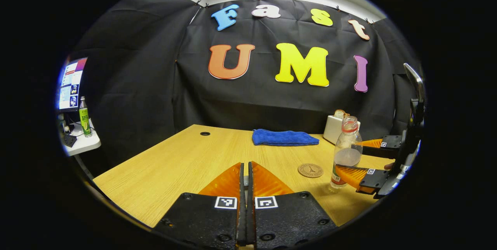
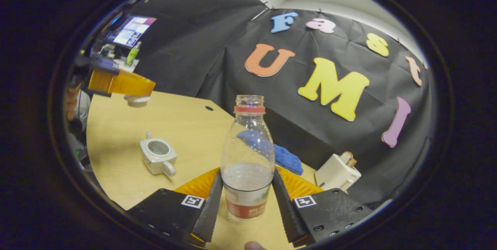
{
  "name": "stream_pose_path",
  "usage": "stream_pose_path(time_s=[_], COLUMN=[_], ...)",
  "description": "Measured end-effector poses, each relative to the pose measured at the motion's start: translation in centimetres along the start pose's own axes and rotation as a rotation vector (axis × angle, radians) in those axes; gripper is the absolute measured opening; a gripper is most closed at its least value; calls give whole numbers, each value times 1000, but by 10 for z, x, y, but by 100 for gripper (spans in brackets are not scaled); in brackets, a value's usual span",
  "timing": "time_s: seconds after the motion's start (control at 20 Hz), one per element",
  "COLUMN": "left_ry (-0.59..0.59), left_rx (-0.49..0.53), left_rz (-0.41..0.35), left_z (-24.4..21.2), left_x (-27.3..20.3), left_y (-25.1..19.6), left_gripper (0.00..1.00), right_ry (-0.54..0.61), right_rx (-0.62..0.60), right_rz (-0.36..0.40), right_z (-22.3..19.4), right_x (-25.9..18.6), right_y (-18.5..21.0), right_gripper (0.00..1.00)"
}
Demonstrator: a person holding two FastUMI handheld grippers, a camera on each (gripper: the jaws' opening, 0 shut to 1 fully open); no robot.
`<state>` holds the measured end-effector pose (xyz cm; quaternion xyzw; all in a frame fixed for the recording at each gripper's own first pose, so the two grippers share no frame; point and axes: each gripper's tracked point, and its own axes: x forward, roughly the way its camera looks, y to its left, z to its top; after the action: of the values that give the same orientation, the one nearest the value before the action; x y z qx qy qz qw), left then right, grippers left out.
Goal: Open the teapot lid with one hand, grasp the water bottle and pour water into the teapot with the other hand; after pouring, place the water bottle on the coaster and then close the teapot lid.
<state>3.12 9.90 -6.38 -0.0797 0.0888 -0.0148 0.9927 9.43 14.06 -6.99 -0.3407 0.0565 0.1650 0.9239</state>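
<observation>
A clear uncapped water bottle (image 2: 247, 153) with a red neck ring is about a third full. My right gripper (image 2: 247, 174) is shut on its lower body, one finger pressing each side. In the left gripper view the bottle (image 1: 345, 153) stands upright just right of the round brown coaster (image 1: 310, 170), its base at the tabletop, with the right gripper (image 1: 351, 160) around it. The small white teapot (image 2: 157, 157) sits open on the table to the left. My left gripper (image 2: 122, 83) holds the teapot lid (image 2: 136, 100) in the air above the table's far left. Its fingers (image 1: 225, 182) are together.
A folded blue cloth (image 1: 283, 137) lies at the back of the wooden table (image 1: 174, 164). A white box (image 1: 334, 127) stands at the back right beside it. Off the table's left are a monitor (image 1: 72, 83) and a green bottle (image 1: 84, 118) on a side desk.
</observation>
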Motion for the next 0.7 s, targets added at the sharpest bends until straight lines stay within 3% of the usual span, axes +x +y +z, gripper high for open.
stream_pose_path(time_s=[0.35,0.7], left_ry=[-2,12], left_rx=[2,16], left_rz=[21,14], left_z=[4,2], left_x=[-7,-9], left_y=[24,31], left_gripper=[3,2], right_ry=[18,19], right_rx=[-354,-646], right_rz=[19,-22], right_z=[-3,-8], right_x=[18,25], right_y=[27,31], right_gripper=[68,68])
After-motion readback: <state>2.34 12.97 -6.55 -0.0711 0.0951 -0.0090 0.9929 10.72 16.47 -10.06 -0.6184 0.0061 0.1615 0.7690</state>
